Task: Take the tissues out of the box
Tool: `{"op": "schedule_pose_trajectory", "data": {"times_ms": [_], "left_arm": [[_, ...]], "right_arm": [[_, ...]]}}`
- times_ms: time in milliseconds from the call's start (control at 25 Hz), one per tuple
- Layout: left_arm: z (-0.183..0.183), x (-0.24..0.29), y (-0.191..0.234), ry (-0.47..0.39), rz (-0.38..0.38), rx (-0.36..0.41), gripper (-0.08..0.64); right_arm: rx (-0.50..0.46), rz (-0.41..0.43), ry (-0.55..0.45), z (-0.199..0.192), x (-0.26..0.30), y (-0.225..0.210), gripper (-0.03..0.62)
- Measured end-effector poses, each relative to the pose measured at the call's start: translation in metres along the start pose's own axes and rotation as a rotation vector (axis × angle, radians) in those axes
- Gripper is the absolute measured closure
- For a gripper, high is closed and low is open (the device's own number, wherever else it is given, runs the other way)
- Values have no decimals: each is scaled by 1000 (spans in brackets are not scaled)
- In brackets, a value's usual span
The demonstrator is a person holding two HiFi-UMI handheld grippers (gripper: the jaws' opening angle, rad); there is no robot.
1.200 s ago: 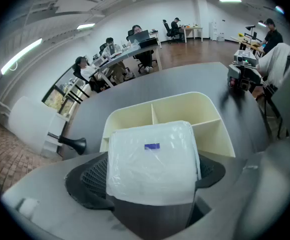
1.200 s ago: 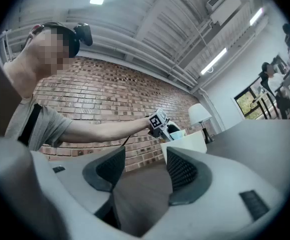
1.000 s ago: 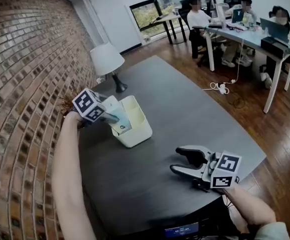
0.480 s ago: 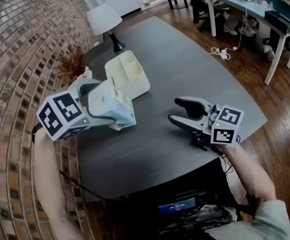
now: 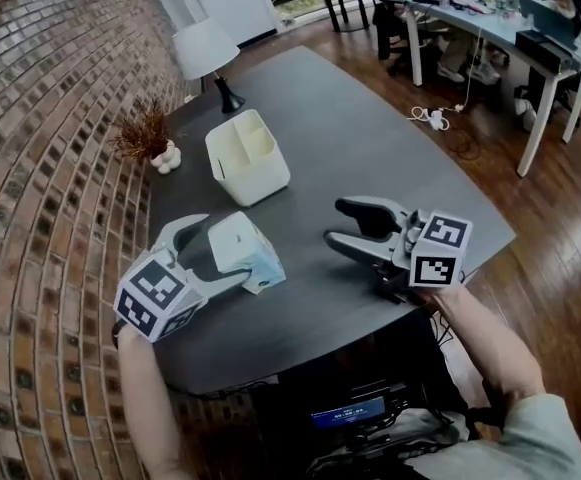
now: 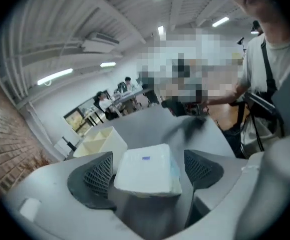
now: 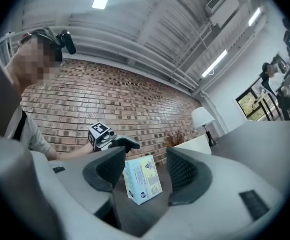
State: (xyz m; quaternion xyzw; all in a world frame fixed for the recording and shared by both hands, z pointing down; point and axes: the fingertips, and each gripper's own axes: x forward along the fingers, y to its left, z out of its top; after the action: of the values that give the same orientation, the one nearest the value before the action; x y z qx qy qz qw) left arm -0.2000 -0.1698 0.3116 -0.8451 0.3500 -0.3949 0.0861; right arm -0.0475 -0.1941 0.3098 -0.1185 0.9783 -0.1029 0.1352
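Note:
A pale blue-and-white tissue pack (image 5: 244, 250) stands on the dark table (image 5: 370, 158), near its front left. My left gripper (image 5: 208, 256) straddles the pack. In the left gripper view the pack (image 6: 147, 170) shows a small gap to each pad, so my left gripper (image 6: 145, 168) is open. The white compartment box (image 5: 247, 156) it came from stands farther back, with nothing visible inside. My right gripper (image 5: 336, 223) hovers open to the right of the pack, holding nothing. In the right gripper view the pack (image 7: 142, 179) shows between the open jaws of my right gripper (image 7: 145, 170), farther off.
A white lamp (image 5: 205, 53) and a dried plant (image 5: 148, 133) stand at the table's back left by the brick wall. The table's curved right edge (image 5: 490, 233) drops to wooden floor. People sit at desks (image 5: 490, 38) across the room.
My left gripper carried the tissue pack out of the white box, brought it toward the near left of the table and let it stand there. The right gripper has barely moved.

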Motion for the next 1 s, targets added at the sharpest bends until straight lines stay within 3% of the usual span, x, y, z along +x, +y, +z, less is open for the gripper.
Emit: {"op": "schedule_pose_trajectory", "data": {"times_ms": [80, 160, 240, 320, 360, 560, 760, 1000], "left_arm": [[30, -41, -5, -312, 86, -108, 124], [54, -92, -16, -747, 127, -316, 146], [52, -131, -33, -1133, 91, -545, 184], [35, -146, -47, -1369, 24, -733, 262], [28, -145, -55, -1426, -12, -789, 278], [35, -132, -70, -1460, -67, -825, 308], [61, -125, -92, -1423, -134, -784, 310], [51, -114, -118, -1330, -92, -740, 310]], "right_arm": [[-9, 11, -29, 12, -4, 8, 316], [-30, 27, -48, 22, -5, 20, 316], [-61, 46, -61, 29, -4, 34, 316], [-93, 65, -69, 33, -1, 51, 316], [-106, 75, -71, 34, 0, 58, 316], [-133, 106, -76, 34, 5, 83, 316], [-156, 111, -96, 42, 3, 94, 318], [-187, 109, -84, 38, -6, 97, 318]]}}
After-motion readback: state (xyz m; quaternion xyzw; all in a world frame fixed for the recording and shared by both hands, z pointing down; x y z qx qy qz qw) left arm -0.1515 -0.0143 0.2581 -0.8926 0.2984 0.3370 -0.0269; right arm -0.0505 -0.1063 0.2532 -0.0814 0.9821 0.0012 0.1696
